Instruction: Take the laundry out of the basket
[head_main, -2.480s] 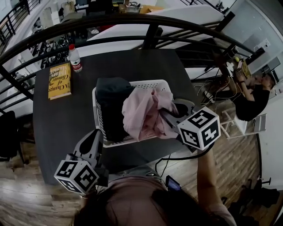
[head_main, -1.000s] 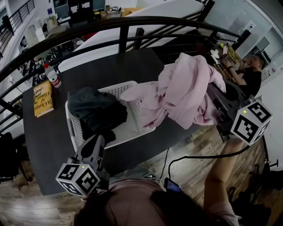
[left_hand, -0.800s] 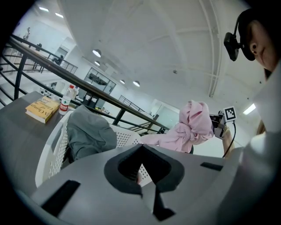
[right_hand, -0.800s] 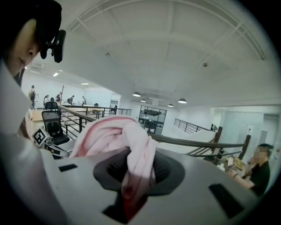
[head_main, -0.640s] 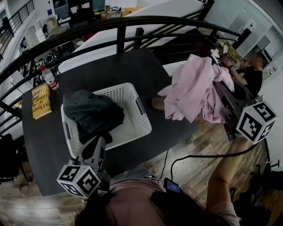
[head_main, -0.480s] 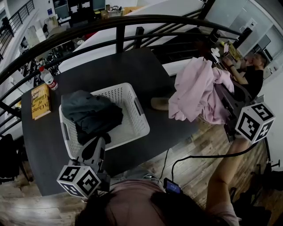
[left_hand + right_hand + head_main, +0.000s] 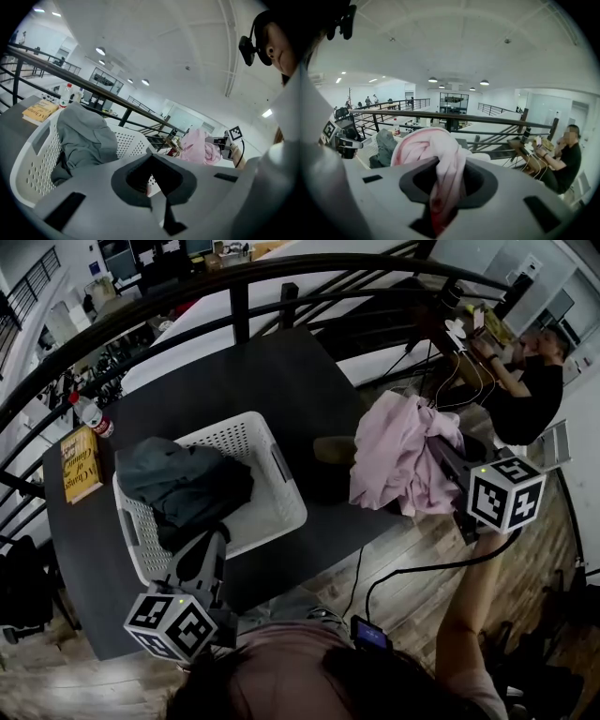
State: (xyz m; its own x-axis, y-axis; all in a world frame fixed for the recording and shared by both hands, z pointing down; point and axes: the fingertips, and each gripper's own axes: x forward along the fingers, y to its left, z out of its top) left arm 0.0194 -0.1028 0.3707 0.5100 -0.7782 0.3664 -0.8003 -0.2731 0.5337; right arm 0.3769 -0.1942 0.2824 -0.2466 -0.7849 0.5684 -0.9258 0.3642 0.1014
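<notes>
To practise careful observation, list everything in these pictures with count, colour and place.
table: one, dark, centre.
basket: one, white, on table.
grey garment: one, dark grey, in basket.
pink garment: one, pink, table's right edge.
book: one, yellow, table's left end.
bottle: one, red-capped, beside the book.
railing: one, black, behind table.
seated person: one, dark top, far right.
left gripper: one, grey, shut, by basket.
right gripper: one, grey, shut on pink garment.

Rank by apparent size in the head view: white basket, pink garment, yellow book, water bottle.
1. white basket
2. pink garment
3. yellow book
4. water bottle
The garment, held nearer the camera, may look enlarged.
</notes>
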